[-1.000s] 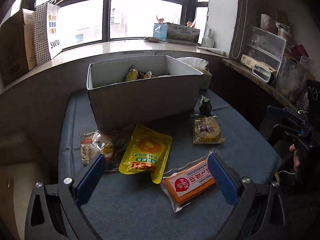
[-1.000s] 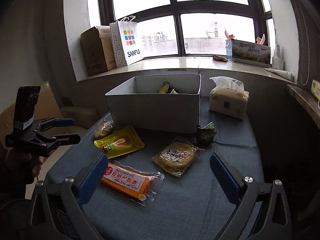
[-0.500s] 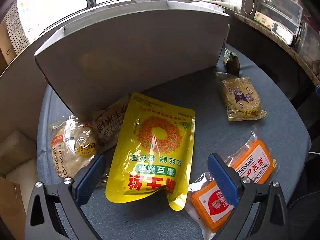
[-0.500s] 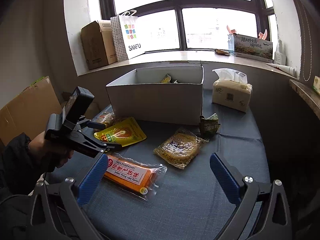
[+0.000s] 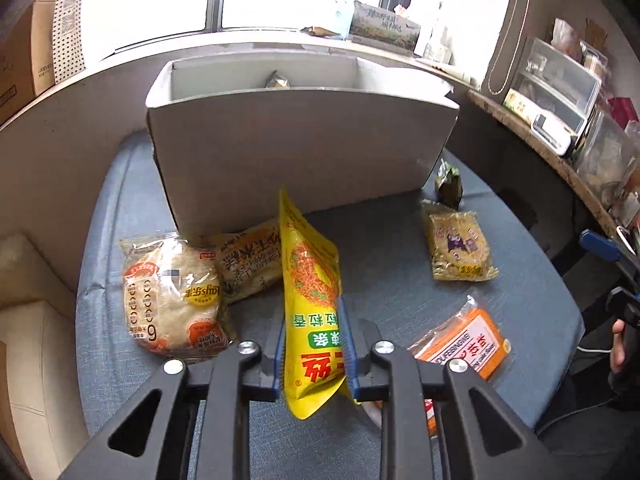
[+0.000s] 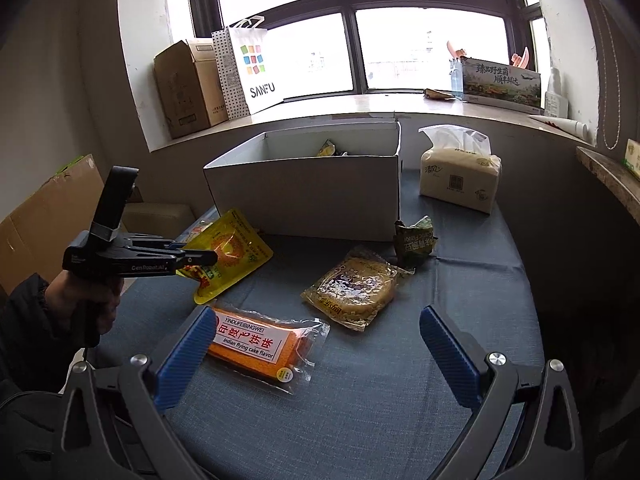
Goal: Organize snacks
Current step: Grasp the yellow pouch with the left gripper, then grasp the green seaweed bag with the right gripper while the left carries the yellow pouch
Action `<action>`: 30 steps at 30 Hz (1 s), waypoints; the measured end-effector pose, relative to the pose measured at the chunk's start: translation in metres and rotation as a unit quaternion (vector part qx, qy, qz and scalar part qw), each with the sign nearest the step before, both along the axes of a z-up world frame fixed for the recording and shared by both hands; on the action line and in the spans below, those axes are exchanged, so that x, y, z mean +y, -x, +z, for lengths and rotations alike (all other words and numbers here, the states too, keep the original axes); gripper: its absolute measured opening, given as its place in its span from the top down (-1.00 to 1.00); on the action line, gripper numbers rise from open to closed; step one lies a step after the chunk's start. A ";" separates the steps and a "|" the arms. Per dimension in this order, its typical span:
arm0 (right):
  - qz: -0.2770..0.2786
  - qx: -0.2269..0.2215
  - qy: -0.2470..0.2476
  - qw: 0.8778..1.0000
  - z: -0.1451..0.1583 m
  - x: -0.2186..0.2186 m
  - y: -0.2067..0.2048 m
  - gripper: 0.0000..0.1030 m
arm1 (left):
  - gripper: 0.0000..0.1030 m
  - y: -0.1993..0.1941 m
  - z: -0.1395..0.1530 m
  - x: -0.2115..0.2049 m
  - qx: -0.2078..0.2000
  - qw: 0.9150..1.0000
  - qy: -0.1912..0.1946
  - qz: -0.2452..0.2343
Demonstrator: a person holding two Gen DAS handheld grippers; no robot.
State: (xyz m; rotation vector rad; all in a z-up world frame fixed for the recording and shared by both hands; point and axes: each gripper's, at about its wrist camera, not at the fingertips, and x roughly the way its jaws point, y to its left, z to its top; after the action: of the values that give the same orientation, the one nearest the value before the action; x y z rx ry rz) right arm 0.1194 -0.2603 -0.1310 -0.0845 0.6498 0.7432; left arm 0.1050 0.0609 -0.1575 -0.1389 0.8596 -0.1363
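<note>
My left gripper (image 5: 312, 344) is shut on the yellow snack pouch (image 5: 310, 292) and holds it on edge above the blue table; the right wrist view shows the pouch (image 6: 230, 252) lifted in front of the white box (image 6: 308, 196). The box (image 5: 296, 152) holds a few snacks. My right gripper (image 6: 316, 356) is open and empty, low over the table above the orange cake pack (image 6: 256, 344). A round bread pack (image 5: 172, 300), a beige pack (image 5: 248, 260), a cracker pack (image 5: 458, 246) and a small green packet (image 5: 450, 186) lie on the table.
A tissue pack (image 6: 460, 176) stands right of the box. The window sill behind holds a cardboard carton (image 6: 188, 88), a SANFU bag (image 6: 246, 68) and a printed box (image 6: 500, 84). A shelf with clutter (image 5: 560, 92) runs along the right.
My left gripper has shut on the yellow pouch and lifted it off the table, turning it on edge. The right gripper has barely moved.
</note>
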 end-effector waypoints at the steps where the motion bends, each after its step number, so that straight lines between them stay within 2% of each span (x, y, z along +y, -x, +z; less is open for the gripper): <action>1: -0.001 0.004 0.000 1.000 -0.002 0.000 -0.003 -1.00 | 0.80 0.003 0.003 0.001 -0.003 1.000 -0.004 0.000; 3: -0.009 0.016 0.002 1.000 -0.006 0.001 -0.010 -1.00 | 0.94 0.012 0.009 0.003 -0.021 1.000 0.000 0.001; 5: -0.015 0.027 -0.006 0.999 -0.009 -0.001 -0.018 -1.00 | 0.96 0.016 0.013 0.003 -0.018 1.000 0.009 -0.004; 7: -0.030 0.041 -0.011 0.999 -0.012 -0.005 -0.029 -1.00 | 0.98 0.019 0.013 -0.001 -0.018 1.000 0.002 -0.011; 9: -0.045 0.054 -0.018 0.997 -0.013 -0.008 -0.040 -1.00 | 0.99 0.026 0.020 -0.004 -0.042 0.999 -0.002 -0.002; 11: -0.057 0.057 -0.032 0.996 -0.011 -0.013 -0.051 -1.00 | 0.99 0.027 0.025 -0.007 -0.045 0.999 0.017 -0.003; 12: -0.059 0.060 -0.033 0.996 -0.011 -0.014 -0.059 -1.00 | 0.99 0.032 0.033 -0.008 -0.059 0.998 0.014 0.000; 18: -0.087 0.037 0.000 0.995 -0.016 0.006 -0.122 -1.00 | 0.99 0.057 0.074 -0.015 -0.098 0.995 0.003 -0.004; 23: -0.085 0.075 0.040 0.993 -0.038 0.035 -0.180 -1.00 | 0.99 0.074 0.089 -0.016 -0.119 0.993 0.009 0.006; 27: -0.091 0.115 0.082 0.986 -0.060 0.048 -0.203 -0.97 | 0.99 0.079 0.094 -0.012 -0.121 0.992 0.012 0.009; 28: -0.093 0.122 0.087 0.984 -0.065 0.049 -0.205 -0.55 | 0.99 0.080 0.095 -0.012 -0.125 0.992 0.010 0.013; 29: -0.088 0.126 0.086 0.984 -0.068 0.049 -0.205 0.07 | 0.99 0.081 0.095 -0.012 -0.125 0.992 0.012 0.013; 30: -0.091 0.120 0.082 0.985 -0.068 0.048 -0.203 0.07 | 0.99 0.081 0.094 -0.012 -0.125 0.992 0.013 0.014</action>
State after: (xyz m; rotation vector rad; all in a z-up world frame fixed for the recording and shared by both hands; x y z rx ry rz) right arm 0.3222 -0.2123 -0.1991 -0.0856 0.9356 0.5260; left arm 0.0237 0.0494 -0.0631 -0.1542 0.6059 -0.1348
